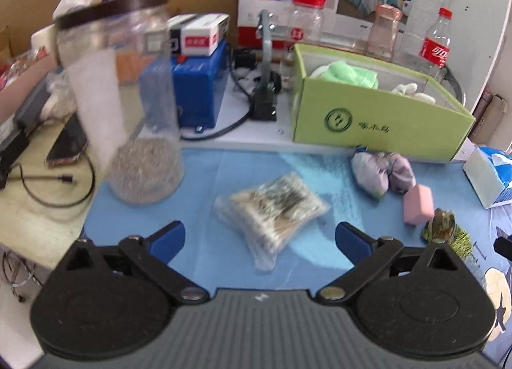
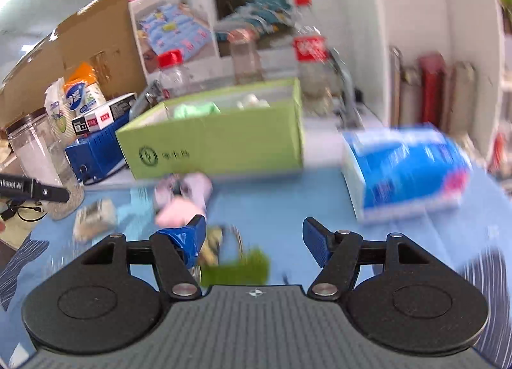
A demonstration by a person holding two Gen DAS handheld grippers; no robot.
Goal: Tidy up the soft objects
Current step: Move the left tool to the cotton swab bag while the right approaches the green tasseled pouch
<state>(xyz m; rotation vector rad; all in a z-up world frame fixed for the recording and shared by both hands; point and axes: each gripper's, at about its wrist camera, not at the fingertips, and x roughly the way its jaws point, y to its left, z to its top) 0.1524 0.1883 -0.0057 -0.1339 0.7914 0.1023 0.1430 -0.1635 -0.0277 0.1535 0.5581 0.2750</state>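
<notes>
A: Surface?

B: Blue mat (image 1: 198,177) over a patterned cloth, on a cluttered desk. At its back edge stands a green box (image 1: 368,119), open-topped, with a green cloth (image 1: 348,73) and white pieces inside.

A: Loose items?

B: A swab bag (image 1: 272,209) lies mid-mat. A lilac pouch (image 1: 380,174) rests against the box front, a pink sponge (image 1: 417,204) just beside it. A tissue pack (image 2: 406,170) lies right of the box. A clear jar (image 1: 128,106) stands at the mat's left corner.

A: Grippers?

B: Left gripper (image 1: 259,238): jaws wide apart, nothing between them, swab bag just ahead. Right gripper (image 2: 254,234): jaws apart, gripping nothing; a green tuft (image 2: 243,265) lies below them.

A: Room?

B: Cardboard, bottles and bedding posters behind; the right view is blurred.
</notes>
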